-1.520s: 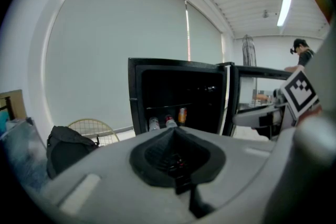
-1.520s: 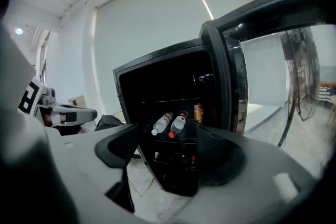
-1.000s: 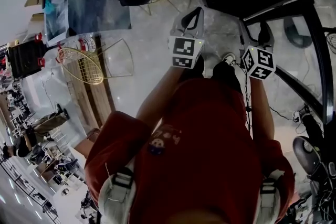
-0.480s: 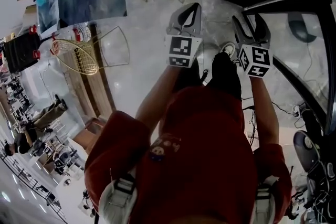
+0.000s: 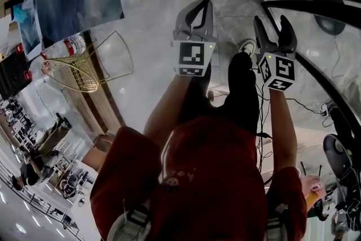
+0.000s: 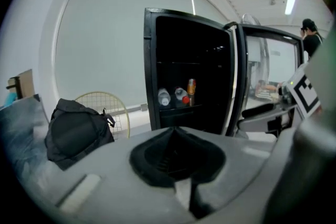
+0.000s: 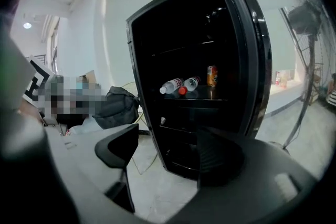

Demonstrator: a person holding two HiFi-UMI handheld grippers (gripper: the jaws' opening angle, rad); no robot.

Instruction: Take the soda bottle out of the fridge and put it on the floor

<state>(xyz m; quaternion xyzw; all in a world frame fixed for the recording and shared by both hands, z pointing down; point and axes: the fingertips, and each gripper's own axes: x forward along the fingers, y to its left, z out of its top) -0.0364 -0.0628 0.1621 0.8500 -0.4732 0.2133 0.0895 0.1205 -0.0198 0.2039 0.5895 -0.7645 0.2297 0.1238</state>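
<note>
Ahead of open, empty right gripper (image 7: 168,153): bottle (image 7: 191,82) lying on fridge (image 7: 184,134) shelf; approach level, straddle it. Left gripper (image 6: 176,139) closed.

A pale marble floor (image 5: 155,25), gold wire chair (image 5: 73,73), white wall (image 6: 100,39).

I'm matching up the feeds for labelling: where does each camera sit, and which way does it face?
Head view: on the person's head, looking steeply down at the floor; shows arms, legs, shut left tongs, open right tongs.
Left gripper view: rides the left tongs, facing the open fridge; its jaws show together.
Right gripper view: rides the right tongs, facing that fridge; its jaws show apart, empty.
Shared: both gripper views show the bottles and can on one shelf.
</note>
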